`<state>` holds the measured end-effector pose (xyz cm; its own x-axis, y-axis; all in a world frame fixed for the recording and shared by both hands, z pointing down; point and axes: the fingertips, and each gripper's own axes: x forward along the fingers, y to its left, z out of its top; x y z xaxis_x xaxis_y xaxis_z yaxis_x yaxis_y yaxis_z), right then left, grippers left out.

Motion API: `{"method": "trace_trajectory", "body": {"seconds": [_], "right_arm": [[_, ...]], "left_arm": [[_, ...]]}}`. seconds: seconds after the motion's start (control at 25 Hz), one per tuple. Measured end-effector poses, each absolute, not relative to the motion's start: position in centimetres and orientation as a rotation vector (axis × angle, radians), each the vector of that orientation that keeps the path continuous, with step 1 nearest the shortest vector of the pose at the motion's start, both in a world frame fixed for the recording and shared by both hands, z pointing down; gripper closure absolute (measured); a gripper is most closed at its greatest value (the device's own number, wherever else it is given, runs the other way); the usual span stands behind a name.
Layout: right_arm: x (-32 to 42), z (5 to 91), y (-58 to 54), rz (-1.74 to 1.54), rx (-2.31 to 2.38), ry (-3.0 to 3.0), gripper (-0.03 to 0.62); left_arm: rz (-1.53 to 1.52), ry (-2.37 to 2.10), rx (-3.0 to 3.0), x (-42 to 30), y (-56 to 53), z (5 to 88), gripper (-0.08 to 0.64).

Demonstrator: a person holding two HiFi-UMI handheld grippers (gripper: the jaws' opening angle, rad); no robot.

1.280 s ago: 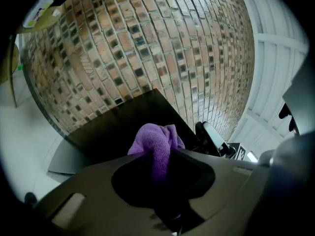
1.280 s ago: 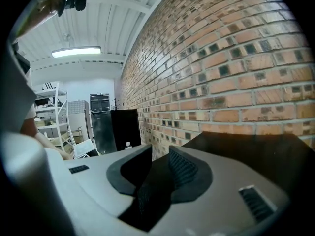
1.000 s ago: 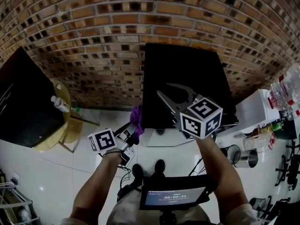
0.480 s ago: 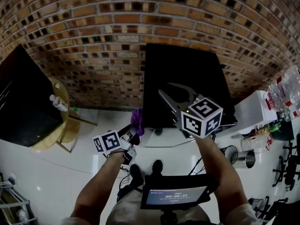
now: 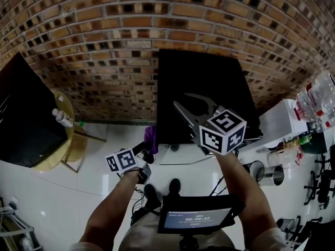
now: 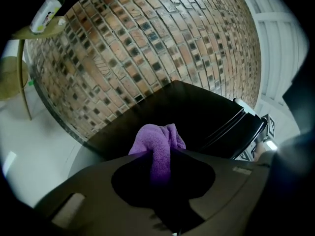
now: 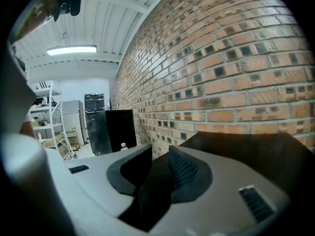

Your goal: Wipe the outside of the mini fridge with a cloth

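Observation:
The black mini fridge [image 5: 204, 82] stands against the brick wall. A purple cloth [image 5: 152, 135] is pressed to the fridge's left side, low down, with my left gripper [image 5: 147, 149] shut on it. In the left gripper view the cloth [image 6: 156, 142] bunches out between the jaws against the fridge's dark side [image 6: 202, 112]. My right gripper [image 5: 191, 104] hovers over the fridge top, jaws apart with nothing between them. In the right gripper view its ribbed fingers [image 7: 183, 167] stand over the fridge top [image 7: 246, 146] beside the wall.
A round yellow side table [image 5: 70, 145] with a bottle [image 5: 62, 117] stands left of the fridge, beside a black cabinet [image 5: 23, 114]. A white table [image 5: 285, 122] with bottles and metal pots [image 5: 272, 175] are at the right. A screen [image 5: 196, 219] sits near my body.
My left gripper has slid down the fridge's left side with the purple cloth. The right gripper has stayed where it was.

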<state>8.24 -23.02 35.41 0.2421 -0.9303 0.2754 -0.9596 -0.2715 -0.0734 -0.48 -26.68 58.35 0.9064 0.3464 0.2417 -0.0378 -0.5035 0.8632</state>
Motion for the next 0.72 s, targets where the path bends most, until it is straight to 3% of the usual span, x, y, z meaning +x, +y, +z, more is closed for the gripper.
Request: {"method": "trace_trajectory", "body": {"seconds": [0.72], "right_arm": [[8.2,35.4,-23.1,0.406,2.4,-1.806,0.489]], "left_arm": [[0.705,0.144,2.093,-0.8,-26.6,66.8,0.479]]}}
